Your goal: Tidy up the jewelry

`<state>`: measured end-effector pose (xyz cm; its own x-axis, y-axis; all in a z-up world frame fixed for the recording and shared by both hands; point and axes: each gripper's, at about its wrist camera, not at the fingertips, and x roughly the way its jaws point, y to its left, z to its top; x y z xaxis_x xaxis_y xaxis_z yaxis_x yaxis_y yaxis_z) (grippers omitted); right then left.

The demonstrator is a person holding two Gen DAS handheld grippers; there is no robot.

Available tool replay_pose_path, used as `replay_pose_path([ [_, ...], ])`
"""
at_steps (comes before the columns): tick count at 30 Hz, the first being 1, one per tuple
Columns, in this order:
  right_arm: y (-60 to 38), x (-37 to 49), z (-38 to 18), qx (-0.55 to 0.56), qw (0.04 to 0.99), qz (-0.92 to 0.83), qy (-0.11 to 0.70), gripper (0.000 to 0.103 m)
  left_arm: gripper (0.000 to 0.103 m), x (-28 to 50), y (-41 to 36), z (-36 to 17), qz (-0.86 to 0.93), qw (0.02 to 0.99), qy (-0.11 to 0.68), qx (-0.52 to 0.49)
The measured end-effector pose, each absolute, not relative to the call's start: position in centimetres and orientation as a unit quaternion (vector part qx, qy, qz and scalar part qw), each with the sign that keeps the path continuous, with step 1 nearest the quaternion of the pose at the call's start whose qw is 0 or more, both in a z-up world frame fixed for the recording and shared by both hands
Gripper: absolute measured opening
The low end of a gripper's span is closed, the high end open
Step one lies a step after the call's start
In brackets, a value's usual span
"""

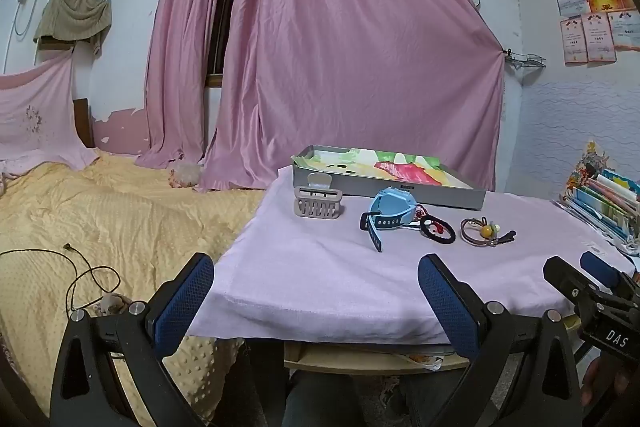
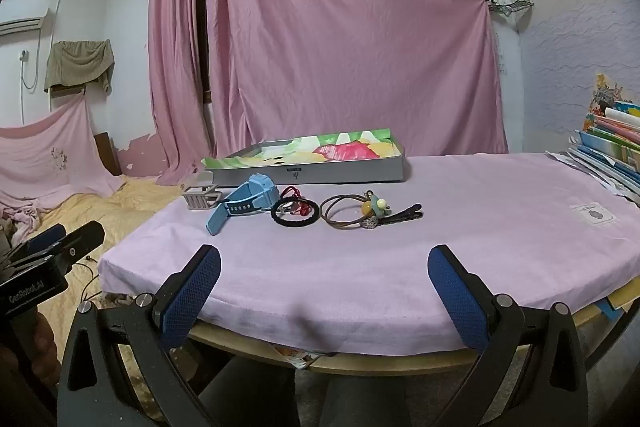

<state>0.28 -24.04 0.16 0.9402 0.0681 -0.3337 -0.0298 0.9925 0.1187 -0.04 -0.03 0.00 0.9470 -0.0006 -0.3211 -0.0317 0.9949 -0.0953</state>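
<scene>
On the lilac cloth [image 2: 360,267] covering the table, the jewelry sits in a loose row just in front of a shallow grey tray [image 1: 384,187] lined with bright floral paper. Leftmost is a beige claw hair clip [image 1: 318,201], its toothed jaws standing upright near the tray's left corner. Next comes a light blue watch [image 1: 386,211], lying on its side with the strap trailing toward the table's near edge. Touching it on the right is a black hair tie [image 1: 438,227] with red cord tangled behind it. Then a brown hair tie [image 1: 480,231] with yellow and pale green beads, and dark hair clips [image 2: 404,213] at its right end. The left gripper [image 1: 316,291] and right gripper [image 2: 324,287] both hover spread wide, holding nothing, at the table's near edge, well short of the row
</scene>
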Motion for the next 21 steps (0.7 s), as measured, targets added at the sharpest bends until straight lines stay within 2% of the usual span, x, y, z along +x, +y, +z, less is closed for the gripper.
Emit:
replay_pose_path([
  [21, -23.77, 0.36, 0.01, 0.054, 0.983, 0.028, 0.174, 0.102, 0.103, -0.31, 0.04, -0.07, 0.005, 0.984, 0.167, -0.057],
])
